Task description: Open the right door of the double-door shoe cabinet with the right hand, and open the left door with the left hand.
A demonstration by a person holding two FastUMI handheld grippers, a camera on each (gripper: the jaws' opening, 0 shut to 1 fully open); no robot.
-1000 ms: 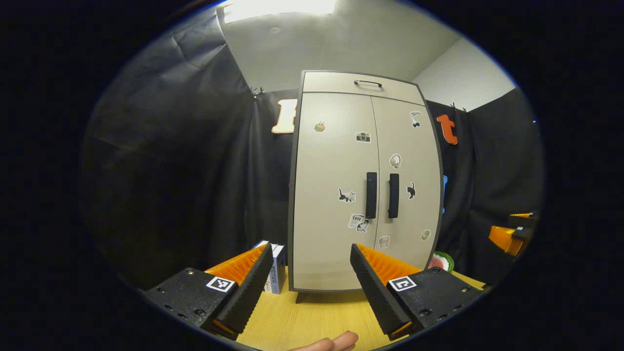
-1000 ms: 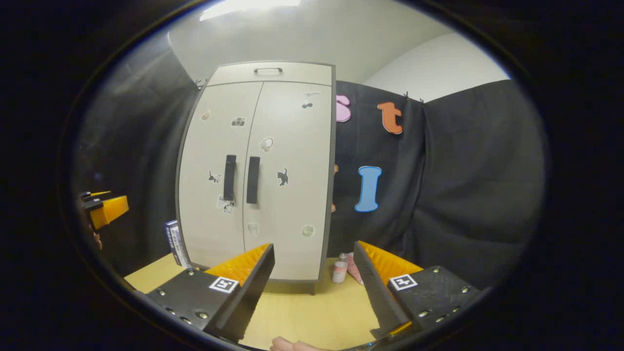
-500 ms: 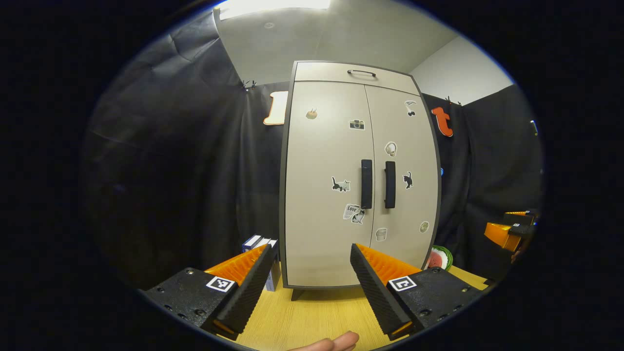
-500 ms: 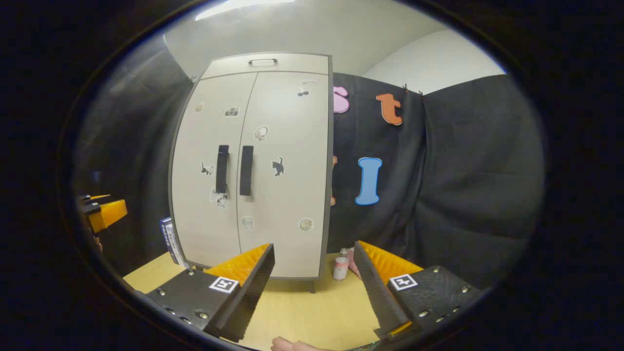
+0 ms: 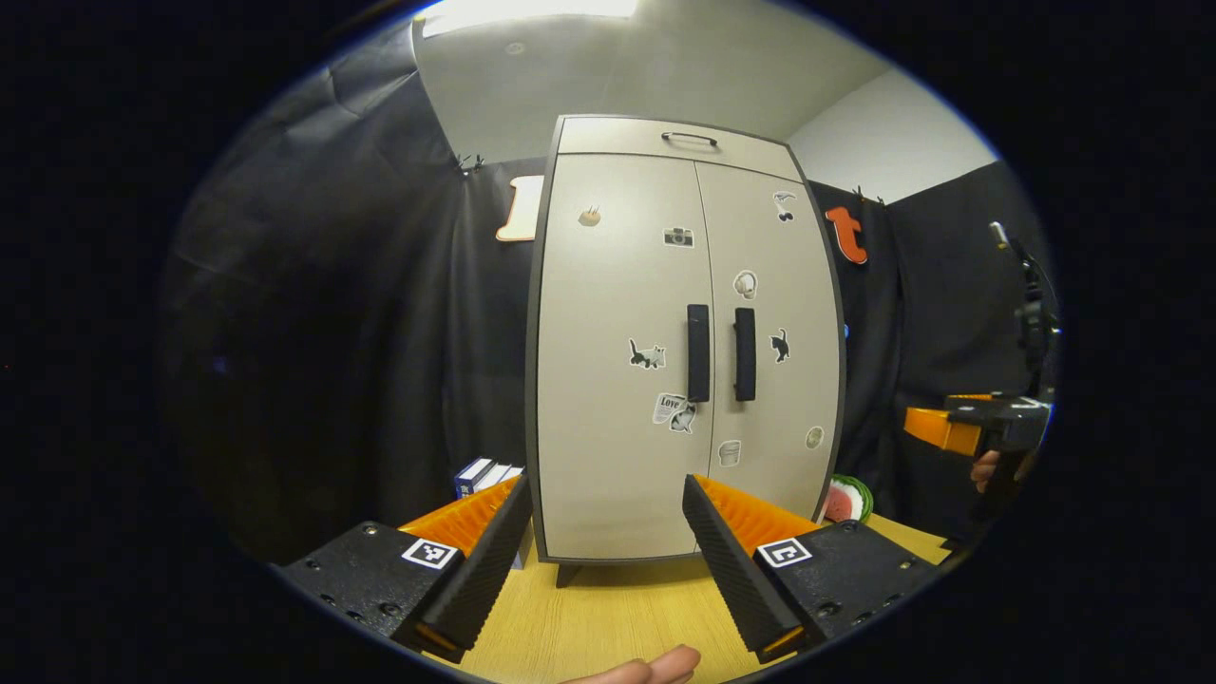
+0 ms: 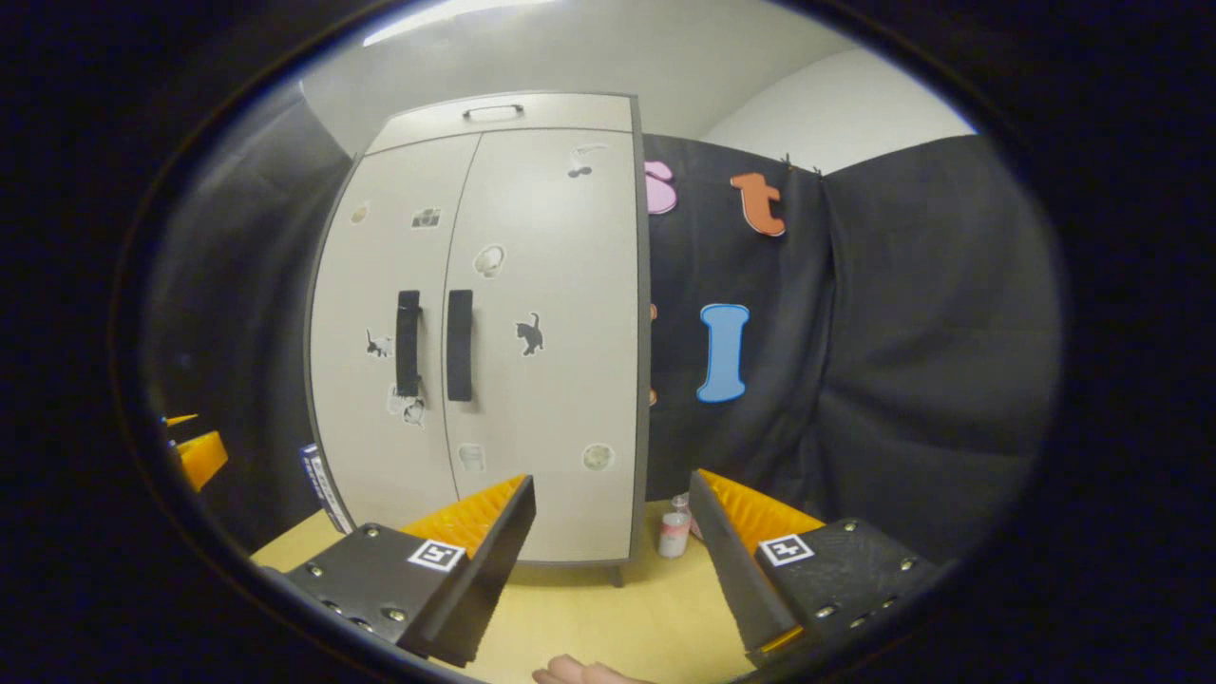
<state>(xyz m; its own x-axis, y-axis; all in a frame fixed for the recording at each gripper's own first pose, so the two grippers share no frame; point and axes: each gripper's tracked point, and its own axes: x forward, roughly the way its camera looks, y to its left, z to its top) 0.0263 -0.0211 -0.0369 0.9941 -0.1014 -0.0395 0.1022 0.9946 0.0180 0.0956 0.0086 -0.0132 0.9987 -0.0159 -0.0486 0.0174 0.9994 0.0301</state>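
Observation:
A beige double-door shoe cabinet (image 5: pixel 617 313) (image 6: pixel 551 285) stands on a wooden table, both doors closed. Two black vertical handles sit side by side at mid height: the left door's handle (image 5: pixel 698 352) (image 6: pixel 408 343) and the right door's handle (image 5: pixel 745 353) (image 6: pixel 460 345). My left gripper (image 5: pixel 603 551) is open, well short of the cabinet, with nothing between its fingers. My right gripper (image 6: pixel 613 551) is open too, facing the cabinet's right part from a distance. In the left gripper view the right gripper (image 5: pixel 969 429) shows far right, held by a hand.
Blue-and-white boxes (image 5: pixel 480 472) (image 6: pixel 318 475) stand at the cabinet's left foot. A watermelon-patterned round thing (image 5: pixel 848 500) lies at its right foot, and a small pink bottle (image 6: pixel 674 532) stands there as well. The wooden table (image 5: pixel 608 617) stretches in front. Black cloth walls surround the booth.
Both grippers have come nearer the cabinet, which looks larger. In the left gripper view the cabinet slid left and the right gripper came further into sight; in the right gripper view the cabinet slid left.

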